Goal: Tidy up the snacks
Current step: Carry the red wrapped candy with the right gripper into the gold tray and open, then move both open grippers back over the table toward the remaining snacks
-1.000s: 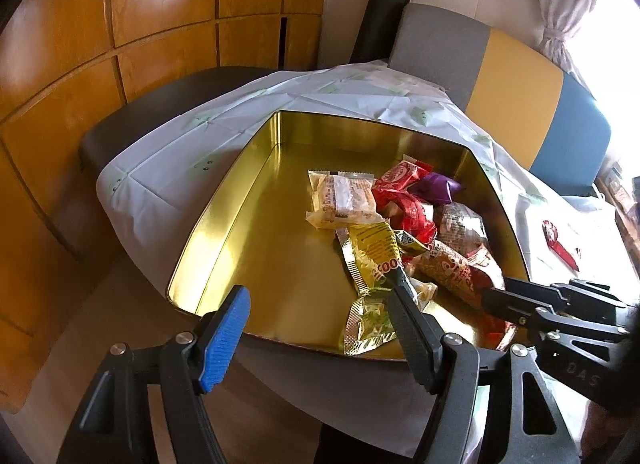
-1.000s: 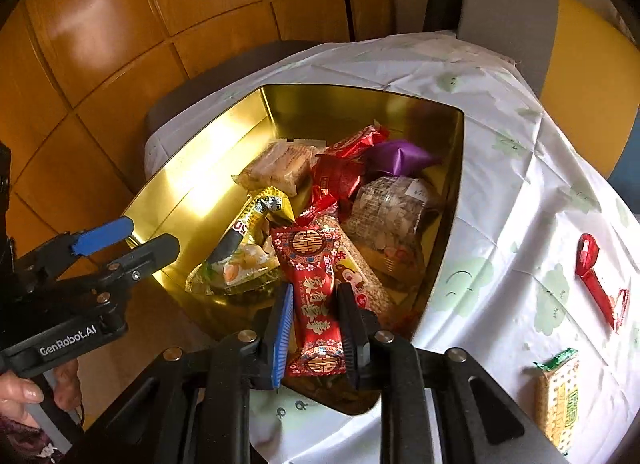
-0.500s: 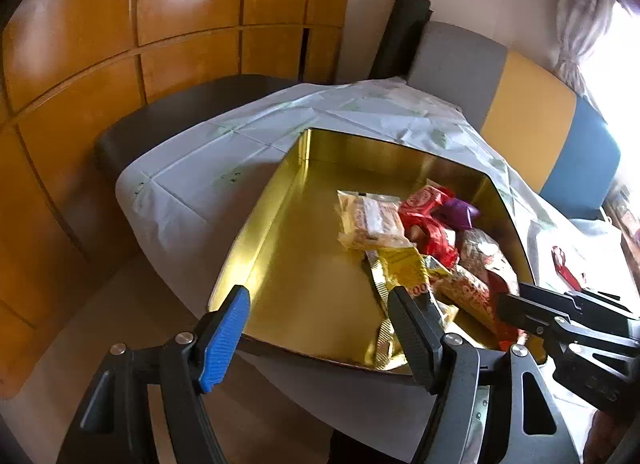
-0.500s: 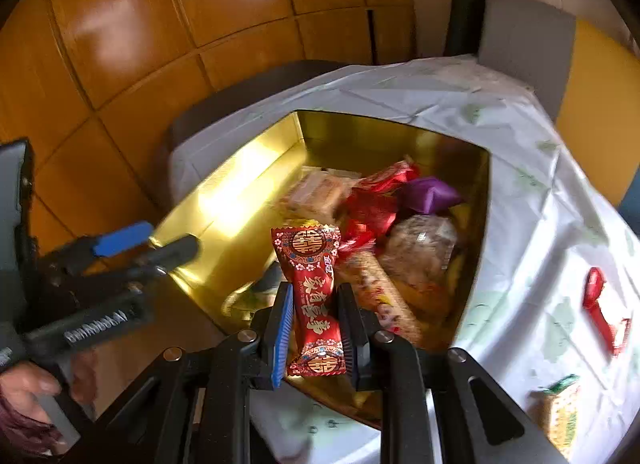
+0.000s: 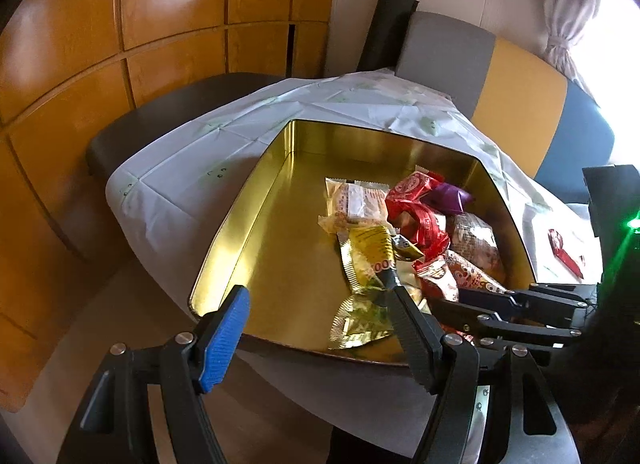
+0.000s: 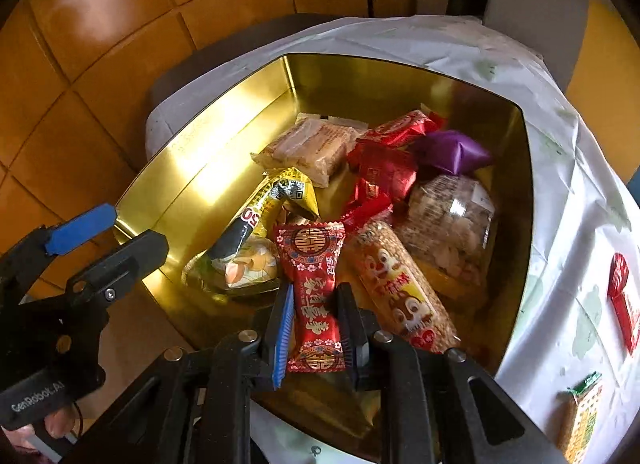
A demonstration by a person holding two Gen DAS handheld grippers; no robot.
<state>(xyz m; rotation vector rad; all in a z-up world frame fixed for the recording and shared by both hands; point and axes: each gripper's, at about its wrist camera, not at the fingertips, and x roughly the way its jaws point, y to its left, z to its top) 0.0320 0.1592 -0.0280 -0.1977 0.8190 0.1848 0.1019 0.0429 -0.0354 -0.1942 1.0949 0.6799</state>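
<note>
The right gripper (image 6: 316, 328) clamped the red patterned candy packet (image 6: 314, 296) lengthwise over the gold tin's (image 6: 192, 168) near edge; the left gripper (image 5: 320, 328) gaped empty.

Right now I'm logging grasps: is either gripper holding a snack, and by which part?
The right gripper is shut on the red candy packet, pinching its lower half, over the gold tin. The left gripper is open and holds nothing.
</note>
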